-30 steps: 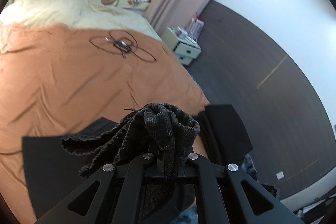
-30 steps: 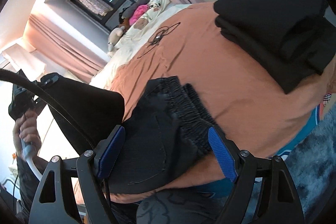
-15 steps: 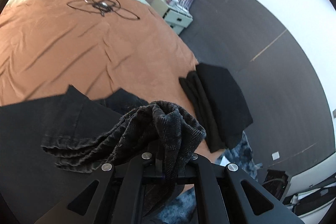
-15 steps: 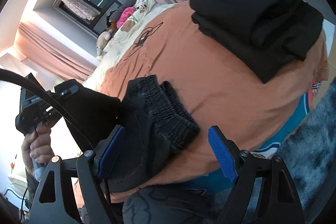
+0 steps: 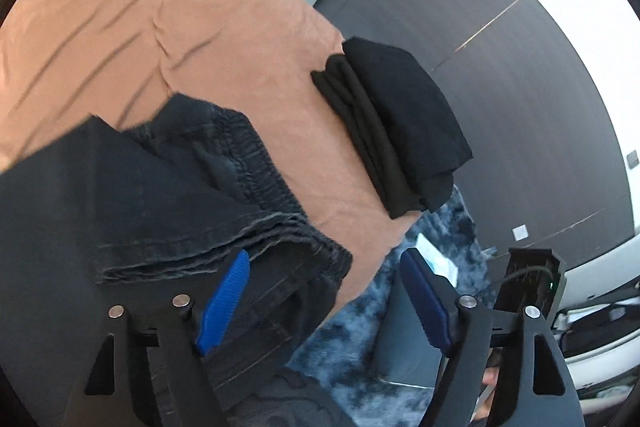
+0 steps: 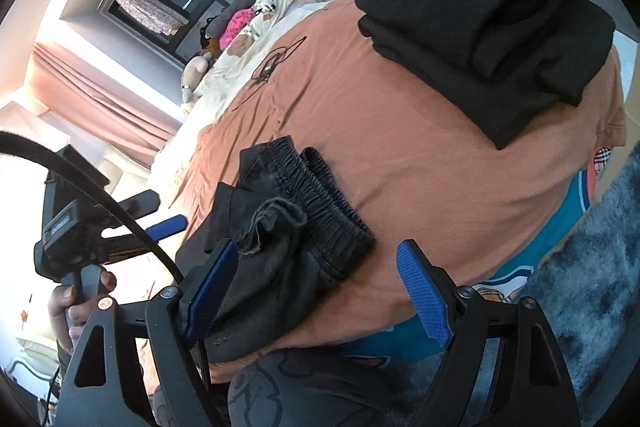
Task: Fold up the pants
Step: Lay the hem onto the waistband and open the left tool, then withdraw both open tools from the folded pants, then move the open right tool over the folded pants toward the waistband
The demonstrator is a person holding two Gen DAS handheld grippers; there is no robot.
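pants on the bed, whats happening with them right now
A person with a handheld gripper in each hand is folding dark grey pants on an orange bedspread. The pants lie doubled over near the bed's edge, elastic waistband showing. Both the left gripper and the right gripper are open and holding nothing, with the pants' edge between their fingers. A stack of folded black clothes sits farther along the bed.

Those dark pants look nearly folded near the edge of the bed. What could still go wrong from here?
The dark pants lie close to the edge of the orange bedspread, so a nudge might slide them onto the blue rug. Both grippers are open, left gripper and right gripper, with nothing pinning the fold; the bunched hem on top could flop open. The stack of black clothes also overhangs the bed's corner.
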